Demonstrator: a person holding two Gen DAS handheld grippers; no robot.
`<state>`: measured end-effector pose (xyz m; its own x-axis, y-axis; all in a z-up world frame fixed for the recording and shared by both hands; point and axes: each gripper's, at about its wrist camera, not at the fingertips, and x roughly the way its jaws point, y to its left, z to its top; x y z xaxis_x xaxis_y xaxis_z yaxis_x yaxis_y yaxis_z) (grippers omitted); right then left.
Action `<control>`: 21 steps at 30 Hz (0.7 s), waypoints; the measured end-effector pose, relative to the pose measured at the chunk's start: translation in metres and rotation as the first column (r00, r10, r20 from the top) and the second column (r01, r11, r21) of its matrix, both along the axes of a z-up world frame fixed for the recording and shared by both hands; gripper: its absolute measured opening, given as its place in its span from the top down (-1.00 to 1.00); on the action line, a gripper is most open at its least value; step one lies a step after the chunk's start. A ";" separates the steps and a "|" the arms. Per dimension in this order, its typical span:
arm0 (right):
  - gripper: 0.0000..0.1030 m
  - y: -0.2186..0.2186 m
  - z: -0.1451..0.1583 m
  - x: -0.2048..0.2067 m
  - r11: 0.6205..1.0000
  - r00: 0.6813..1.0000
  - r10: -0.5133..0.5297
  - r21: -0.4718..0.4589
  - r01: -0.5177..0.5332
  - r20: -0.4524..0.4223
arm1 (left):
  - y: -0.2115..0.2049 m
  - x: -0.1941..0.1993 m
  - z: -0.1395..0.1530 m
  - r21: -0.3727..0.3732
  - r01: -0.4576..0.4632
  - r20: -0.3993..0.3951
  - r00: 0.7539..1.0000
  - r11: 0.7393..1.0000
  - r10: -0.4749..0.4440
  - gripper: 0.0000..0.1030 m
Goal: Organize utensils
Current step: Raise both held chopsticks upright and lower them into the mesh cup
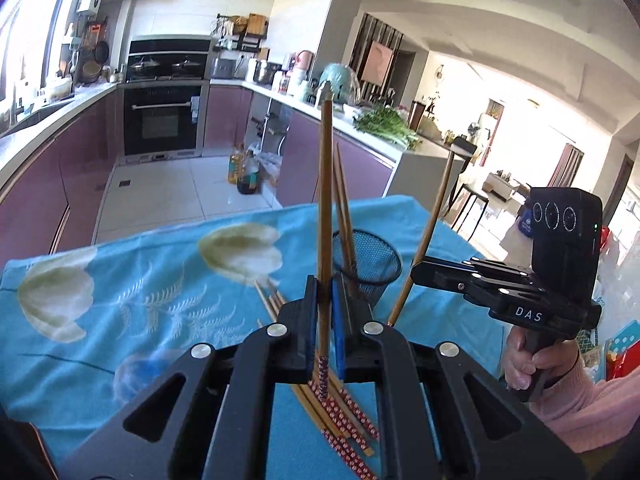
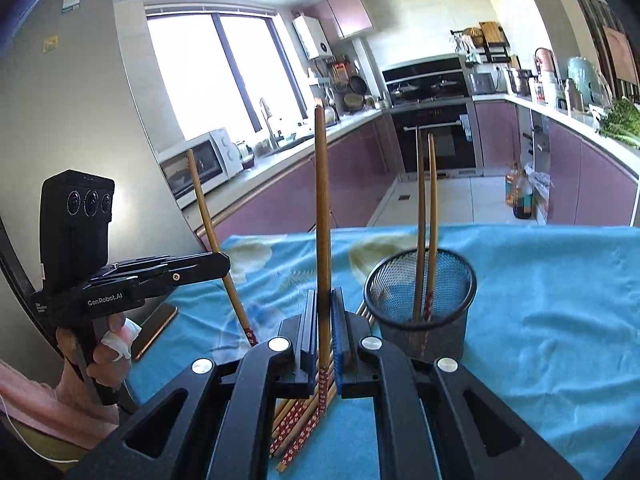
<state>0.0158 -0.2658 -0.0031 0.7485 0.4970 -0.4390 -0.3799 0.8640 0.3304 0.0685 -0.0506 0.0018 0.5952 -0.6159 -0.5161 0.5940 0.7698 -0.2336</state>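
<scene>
In the left wrist view my left gripper (image 1: 325, 284) is shut on a wooden chopstick (image 1: 326, 184) that stands nearly upright, red-patterned end down. My right gripper (image 2: 325, 300) is likewise shut on an upright chopstick (image 2: 322, 200). Each gripper shows in the other's view: the right gripper (image 1: 416, 272) with its tilted chopstick (image 1: 434, 216), the left gripper (image 2: 224, 264) with its own chopstick (image 2: 208, 216). A black mesh cup (image 2: 424, 312) holding two chopsticks (image 2: 426, 216) stands just beyond both grippers. Several loose chopsticks (image 2: 296, 420) lie on the cloth below the jaws.
A blue flowered cloth (image 2: 540, 300) covers the table. A phone (image 2: 154, 330) lies at its left edge under the left hand. Beyond the table's far edge are the kitchen floor, purple cabinets and an oven (image 1: 162, 120). Bottles (image 1: 244, 172) stand on the floor.
</scene>
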 end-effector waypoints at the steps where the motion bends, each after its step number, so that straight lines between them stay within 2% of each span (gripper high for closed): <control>1: 0.89 -0.002 0.003 0.000 1.000 1.000 -0.003 -0.001 0.003 0.009 | -0.002 0.001 0.005 -0.008 0.003 0.009 1.000 1.000 -0.003 0.85; 13: 0.89 -0.034 0.049 0.017 0.997 0.989 -0.058 -0.033 0.063 0.133 | -0.039 0.030 0.063 -0.090 0.037 0.104 0.994 0.995 -0.028 0.85; 17: 0.89 -0.042 0.058 0.026 0.995 0.984 -0.079 -0.043 0.087 0.161 | -0.056 0.039 0.072 -0.085 0.050 0.119 0.992 0.995 -0.040 0.85; 21: 0.89 -0.044 0.055 0.039 0.992 0.984 -0.097 -0.069 0.108 0.151 | -0.075 0.047 0.066 -0.043 0.054 0.106 0.993 0.998 -0.049 0.85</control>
